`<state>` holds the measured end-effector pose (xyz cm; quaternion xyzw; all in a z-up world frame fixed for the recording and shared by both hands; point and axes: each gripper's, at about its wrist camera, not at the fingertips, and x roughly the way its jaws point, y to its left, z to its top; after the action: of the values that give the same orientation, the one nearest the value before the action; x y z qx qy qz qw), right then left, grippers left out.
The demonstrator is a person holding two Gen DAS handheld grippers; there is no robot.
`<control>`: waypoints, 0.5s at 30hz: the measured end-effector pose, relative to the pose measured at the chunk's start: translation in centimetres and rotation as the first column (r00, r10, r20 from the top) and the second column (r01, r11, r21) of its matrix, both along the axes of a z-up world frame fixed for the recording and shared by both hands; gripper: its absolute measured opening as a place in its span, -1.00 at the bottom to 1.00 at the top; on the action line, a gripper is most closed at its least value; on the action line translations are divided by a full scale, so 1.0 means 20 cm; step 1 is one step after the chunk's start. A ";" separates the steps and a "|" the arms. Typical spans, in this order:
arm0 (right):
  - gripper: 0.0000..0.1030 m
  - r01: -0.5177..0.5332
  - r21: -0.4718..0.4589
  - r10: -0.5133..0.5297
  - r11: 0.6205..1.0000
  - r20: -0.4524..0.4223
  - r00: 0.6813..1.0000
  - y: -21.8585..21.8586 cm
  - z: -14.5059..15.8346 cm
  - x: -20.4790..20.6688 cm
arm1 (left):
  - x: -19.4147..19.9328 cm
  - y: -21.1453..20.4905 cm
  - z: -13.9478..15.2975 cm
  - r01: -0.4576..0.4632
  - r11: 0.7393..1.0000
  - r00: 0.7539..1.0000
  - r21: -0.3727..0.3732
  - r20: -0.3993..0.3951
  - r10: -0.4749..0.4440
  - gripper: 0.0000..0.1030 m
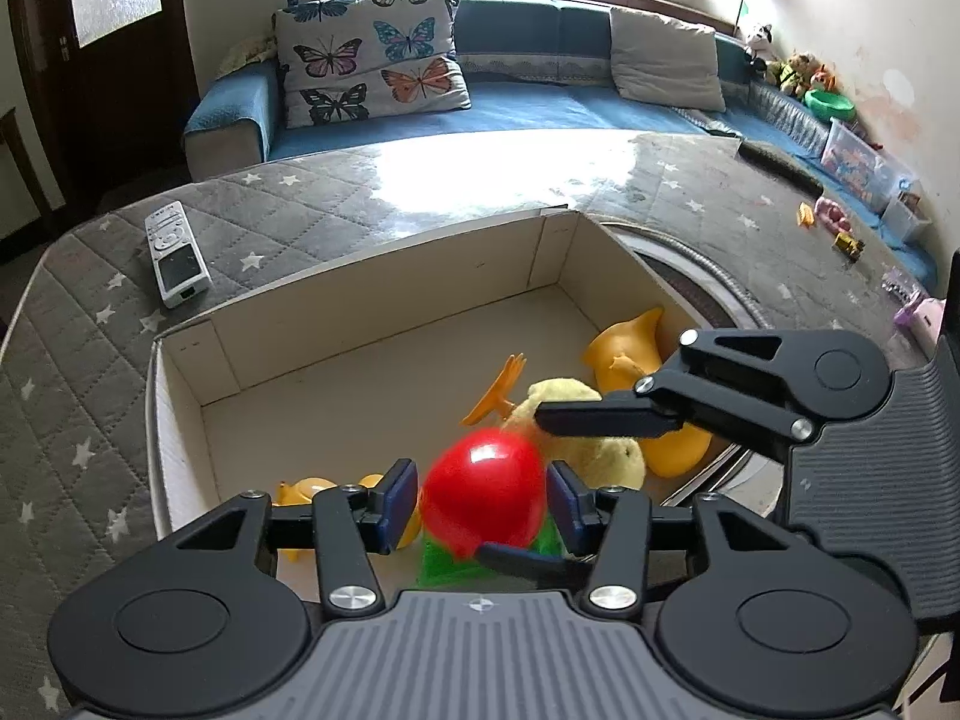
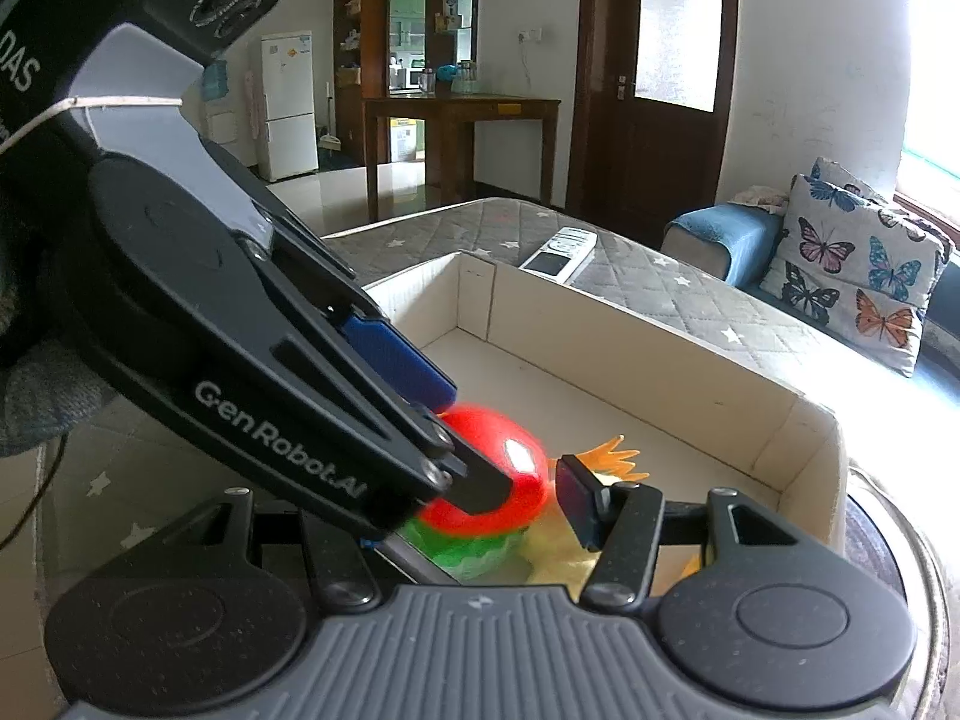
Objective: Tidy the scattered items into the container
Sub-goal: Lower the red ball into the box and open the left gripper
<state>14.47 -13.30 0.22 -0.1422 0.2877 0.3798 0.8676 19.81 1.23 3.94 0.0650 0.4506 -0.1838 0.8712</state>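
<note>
The left gripper (image 1: 483, 504) is spread around the red ball (image 1: 486, 495), with slim gaps at both blue pads (image 1: 399, 501): released. The right gripper's (image 2: 528, 489) spread I cannot tell. The ball sits over the box (image 1: 384, 276), which holds a yellow plush (image 1: 600, 456) and orange toys (image 1: 630, 354).

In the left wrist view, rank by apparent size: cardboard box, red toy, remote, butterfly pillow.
1. cardboard box
2. butterfly pillow
3. red toy, though its nearness to the camera inflates it
4. remote
</note>
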 end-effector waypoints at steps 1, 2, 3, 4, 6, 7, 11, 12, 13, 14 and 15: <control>0.10 0.004 0.004 -0.004 1.000 0.001 1.000 0.00 0.00 -0.01 | 0.00 0.00 0.00 -0.001 1.000 1.000 -0.001 0.002 0.001 -0.02; 0.10 0.004 0.004 -0.004 1.000 -0.001 1.000 0.00 0.00 -0.02 | 0.00 0.00 0.00 -0.001 1.000 1.000 -0.001 0.003 0.001 -0.02; 0.10 0.003 0.004 -0.003 1.000 -0.004 1.000 0.00 0.00 -0.03 | 0.00 0.01 0.00 -0.001 1.000 1.000 -0.002 0.003 0.001 -0.02; 0.11 0.006 0.000 -0.006 1.000 0.000 1.000 0.00 0.00 -0.05 | 0.00 0.01 0.00 -0.004 1.000 1.000 -0.002 0.004 0.004 -0.02; 0.11 0.010 0.005 -0.010 1.000 0.007 1.000 0.01 0.01 -0.08 | -0.01 0.02 0.01 -0.010 1.000 1.000 -0.005 0.005 0.010 -0.02; 0.11 0.013 0.011 -0.013 1.000 0.006 1.000 0.01 0.01 -0.08 | -0.01 0.02 0.01 -0.013 1.000 1.000 -0.006 0.007 0.013 -0.02; 0.11 0.013 0.013 -0.013 1.000 0.010 1.000 0.03 0.01 -0.13 | -0.02 0.04 0.01 -0.021 1.000 1.000 -0.007 0.009 0.021 -0.02; 0.12 0.015 0.014 -0.015 1.000 0.011 1.000 0.02 0.02 -0.15 | -0.03 0.04 0.01 -0.028 1.000 1.000 -0.011 0.009 0.028 -0.02; 0.13 0.016 0.016 -0.016 1.000 0.011 1.000 0.02 0.02 -0.16 | -0.03 0.05 0.01 -0.035 0.999 0.999 -0.016 0.009 0.036 -0.02; 0.14 0.020 0.021 -0.020 1.000 0.010 1.000 0.02 0.02 -0.18 | -0.04 0.05 0.02 -0.043 0.999 0.999 -0.024 0.012 0.044 -0.02; 0.17 0.026 0.027 -0.026 0.999 0.009 1.000 0.02 0.02 -0.19 | -0.05 0.06 0.02 -0.050 0.998 0.999 -0.032 0.015 0.051 -0.02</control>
<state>10.66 -12.91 0.72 -0.1288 0.2802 0.3717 0.8756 18.80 2.46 4.34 0.0414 0.4424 -0.1682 0.8799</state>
